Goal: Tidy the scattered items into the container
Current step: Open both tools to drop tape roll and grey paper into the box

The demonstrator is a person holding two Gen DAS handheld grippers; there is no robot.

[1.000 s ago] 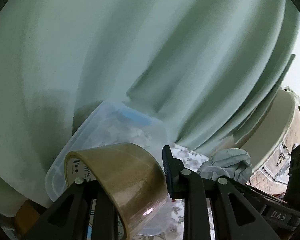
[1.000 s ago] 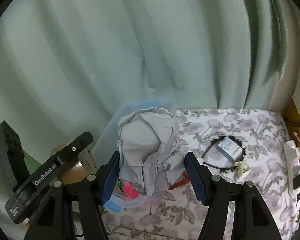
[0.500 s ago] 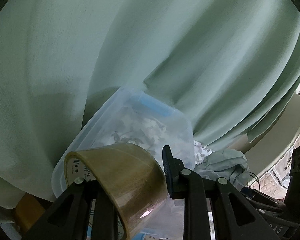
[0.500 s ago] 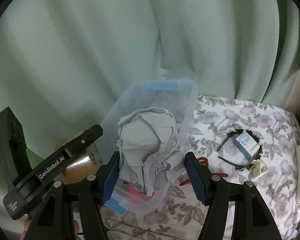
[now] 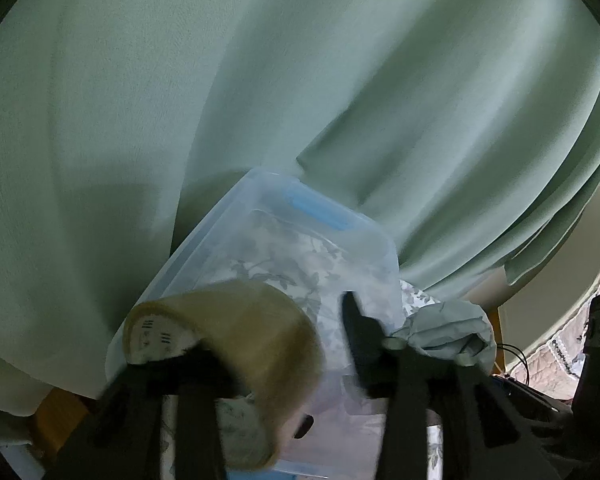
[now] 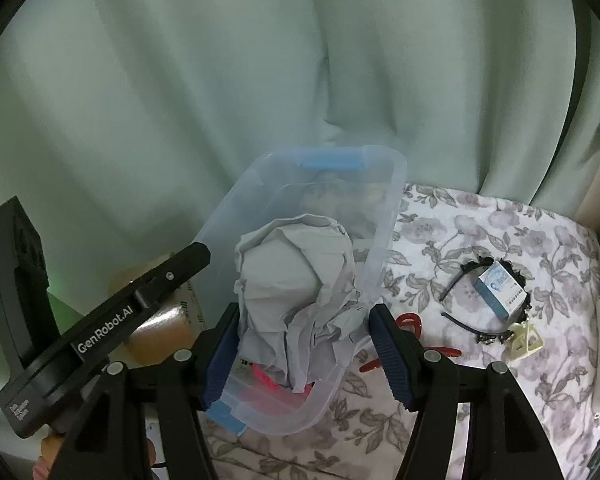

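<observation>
Over a clear plastic box (image 5: 300, 264) on a flowered bed, the left tongs (image 5: 268, 344) have just been opening, the roll of tape (image 5: 236, 336) blurred and apparently slipping free, while the right tongs (image 6: 304, 344) grip crumpled paper (image 6: 296, 280), best released low inside.

— Where does the box (image 6: 384, 216) stand?
— On the bedspread (image 6: 500, 236), its far end against the curtain (image 6: 260, 60).
— And to its right?
— A clip (image 6: 410, 322) just beside it; farther right a small carton (image 6: 500, 290) lies on a headband (image 6: 460, 276).
</observation>
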